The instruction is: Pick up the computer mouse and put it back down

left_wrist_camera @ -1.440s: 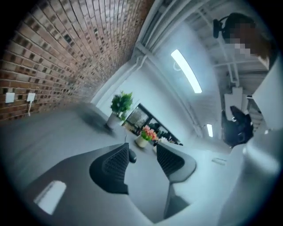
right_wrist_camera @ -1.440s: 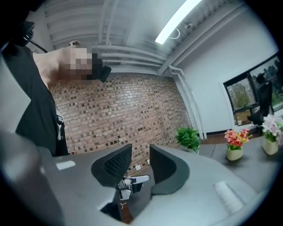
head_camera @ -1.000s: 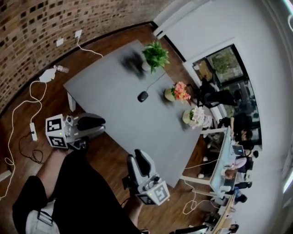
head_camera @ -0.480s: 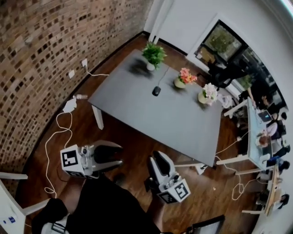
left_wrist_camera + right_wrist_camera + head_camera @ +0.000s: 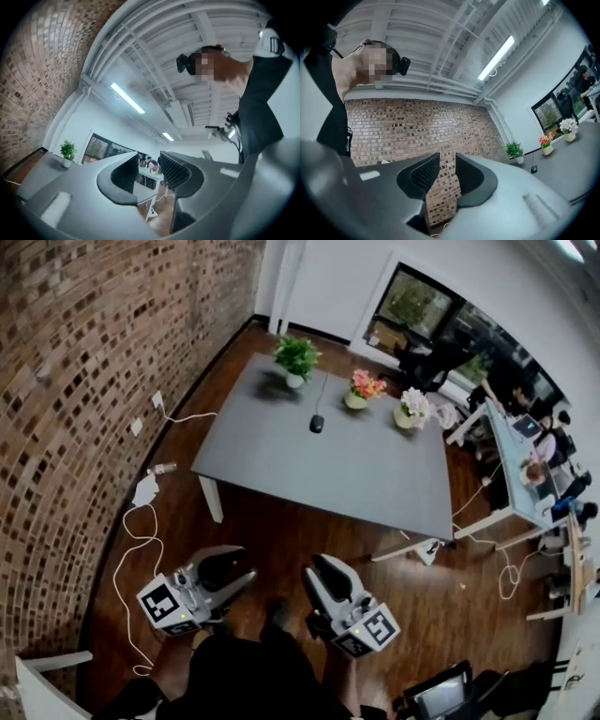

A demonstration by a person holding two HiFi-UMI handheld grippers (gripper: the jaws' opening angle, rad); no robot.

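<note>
The black computer mouse (image 5: 316,424) lies on the far half of the grey table (image 5: 281,460), its cable running toward the back edge. It also shows small and distant in the right gripper view as the mouse (image 5: 534,169). Both grippers hang over the wooden floor, well short of the table's near edge. My left gripper (image 5: 240,571) (image 5: 149,169) has a narrow gap between its jaws with nothing in it. My right gripper (image 5: 315,575) (image 5: 447,177) is likewise slightly open and empty, with the brick wall showing through the gap.
A green potted plant (image 5: 296,359) and two flower pots (image 5: 359,390) (image 5: 410,410) stand along the table's back edge. White cables and a power strip (image 5: 145,489) lie on the floor by the brick wall. Desks with people (image 5: 525,460) are at right.
Both grippers have drawn back from the table, which now sits farther up and smaller in the head view. The mouse has stayed in place on the table.
</note>
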